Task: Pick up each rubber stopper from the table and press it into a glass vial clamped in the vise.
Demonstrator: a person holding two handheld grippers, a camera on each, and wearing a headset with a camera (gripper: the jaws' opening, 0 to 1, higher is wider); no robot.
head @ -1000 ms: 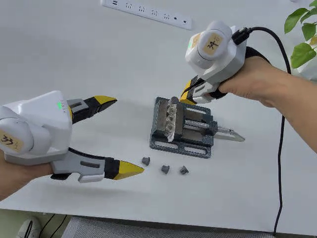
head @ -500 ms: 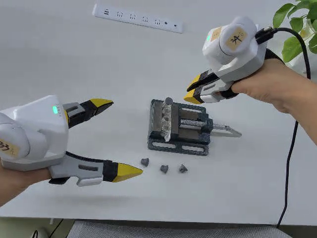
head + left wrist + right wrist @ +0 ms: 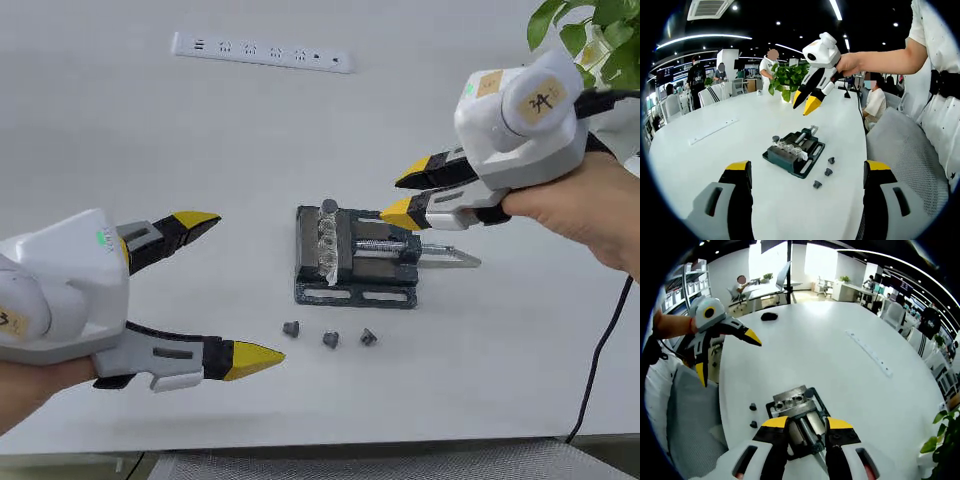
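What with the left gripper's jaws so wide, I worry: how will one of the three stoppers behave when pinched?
Each rubber stopper is tiny beside the left gripper, so it is probably light and may skid on the smooth table if one jaw touches first. The rightmost stopper seems tipped, so it might roll. Rubber likely grips once pinched.

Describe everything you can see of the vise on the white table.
The vise is small, dark grey and metallic-looking, sitting flat on the white table. Its jaws clamp a row of clear glass vials standing upright; the far end vial carries a dark stopper. A threaded screw and flat silver handle stick out toward the person's right.
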